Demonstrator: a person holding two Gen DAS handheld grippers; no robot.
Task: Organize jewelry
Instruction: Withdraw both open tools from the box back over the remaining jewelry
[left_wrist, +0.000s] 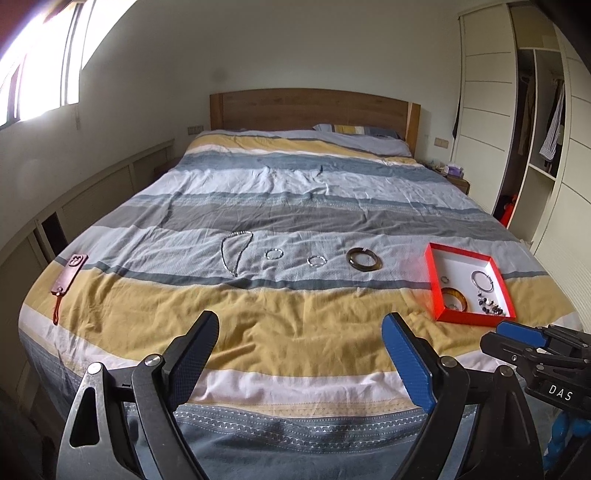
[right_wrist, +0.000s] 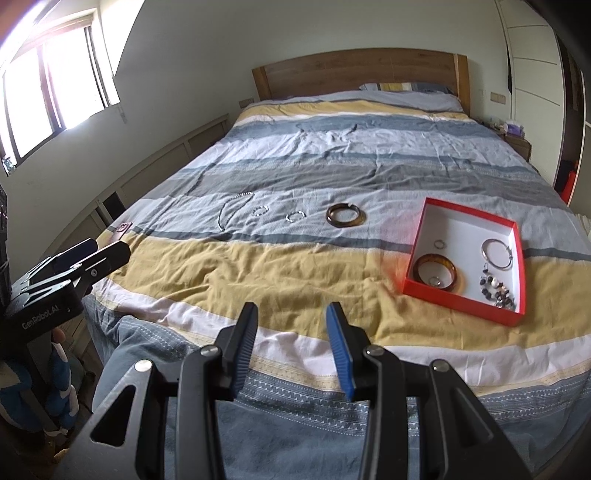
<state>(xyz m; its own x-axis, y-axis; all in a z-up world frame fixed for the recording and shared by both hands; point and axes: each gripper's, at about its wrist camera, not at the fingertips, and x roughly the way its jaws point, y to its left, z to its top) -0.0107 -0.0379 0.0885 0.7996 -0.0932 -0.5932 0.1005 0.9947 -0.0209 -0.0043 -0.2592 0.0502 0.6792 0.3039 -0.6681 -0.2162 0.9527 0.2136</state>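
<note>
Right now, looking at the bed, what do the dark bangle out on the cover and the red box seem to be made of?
The dark bangle looks like glossy resin or polished stone: brown, mottled and amber-tinted where light passes through, but the view leaves it open. The red box looks like matte cardboard: thin, straight walls, red outside and plain white inside.

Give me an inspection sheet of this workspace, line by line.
Surface: striped duvet on a bed, wrinkled.
Job's things: chain necklace, two small bracelets and dark bangle in a row on the duvet; red box holds an amber bangle, hoops, rings, beads.
Clutter: phone at the bed's left edge.
Grippers: left tongs wide open, empty; right tongs partly open, empty.
Cables: nothing seen.
Surroundings: window, wooden headboard, open wardrobe.
</note>
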